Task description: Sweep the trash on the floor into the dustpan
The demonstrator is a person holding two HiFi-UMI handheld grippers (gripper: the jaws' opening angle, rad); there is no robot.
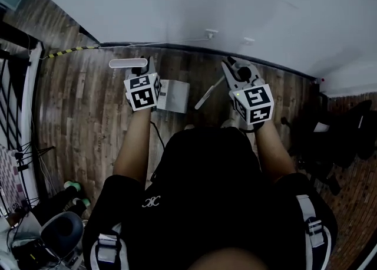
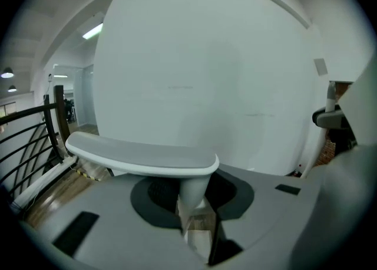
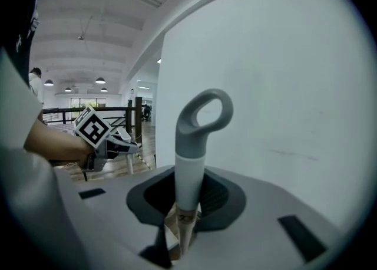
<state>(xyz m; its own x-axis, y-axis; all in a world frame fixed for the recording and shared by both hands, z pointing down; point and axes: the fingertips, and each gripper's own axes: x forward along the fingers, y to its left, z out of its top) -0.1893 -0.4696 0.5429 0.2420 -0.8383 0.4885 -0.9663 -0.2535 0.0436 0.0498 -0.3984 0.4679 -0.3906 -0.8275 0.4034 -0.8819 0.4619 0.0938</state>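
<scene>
**Item 1, left gripper** (image 2: 197,230). Jaws clamped on the stem of the dustpan handle (image 2: 141,155), just under its flat T-bar.

**Item 2, right gripper** (image 3: 179,230). Jaws closed round the broom (image 3: 189,168) on its pale shaft, just below the grey loop end. The broom head is not clearly visible to me.

**Item 3, dustpan** (image 1: 174,95). A pale box on the floor (image 1: 88,104), ahead of me between the two grippers and near the wall (image 1: 206,3).

**Item 4, trash.** No view shows it.

**Handling, my estimate.**
- Both tools look like light, stiff plastic, so weight should be no trouble.
- The stems are smooth and round, so either may twist in the jaws under side load.
- The T-bar should stop the dustpan stem slipping down through the grip.
- The broom is held near its top, so its far end will probably swing wide. A hold lower on the shaft would likely give steadier strokes.
</scene>
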